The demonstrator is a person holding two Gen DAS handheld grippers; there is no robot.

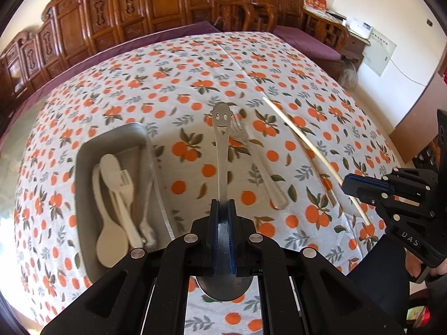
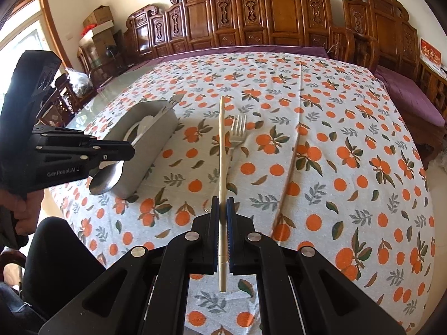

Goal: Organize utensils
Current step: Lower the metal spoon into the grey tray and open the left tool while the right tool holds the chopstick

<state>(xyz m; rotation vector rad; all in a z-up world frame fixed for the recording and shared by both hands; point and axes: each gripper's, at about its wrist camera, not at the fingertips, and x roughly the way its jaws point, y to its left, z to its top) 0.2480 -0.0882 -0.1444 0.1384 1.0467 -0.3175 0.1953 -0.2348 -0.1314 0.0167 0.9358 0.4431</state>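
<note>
On the orange-print bench the metal tray point(image 1: 83, 156) sits lower left of the left gripper point(image 1: 222, 209), whose fingers are clamped tight on a smiley spoon point(image 1: 221, 139) pointing up-frame, so it's nearer than the right gripper point(image 2: 222, 209), pinched on a chopstick point(image 2: 222, 145).

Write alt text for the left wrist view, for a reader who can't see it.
The left gripper is shut on a metal spoon with a smiley-face handle, above an orange-print tablecloth. A grey tray of pale utensils lies to its left; a fork and the right gripper, holding a chopstick, are to its right.

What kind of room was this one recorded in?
Probably a home dining or living room: a table under an orange-print tablecloth, carved wooden chairs along the wall, and stacked cardboard boxes in the corner.
</note>
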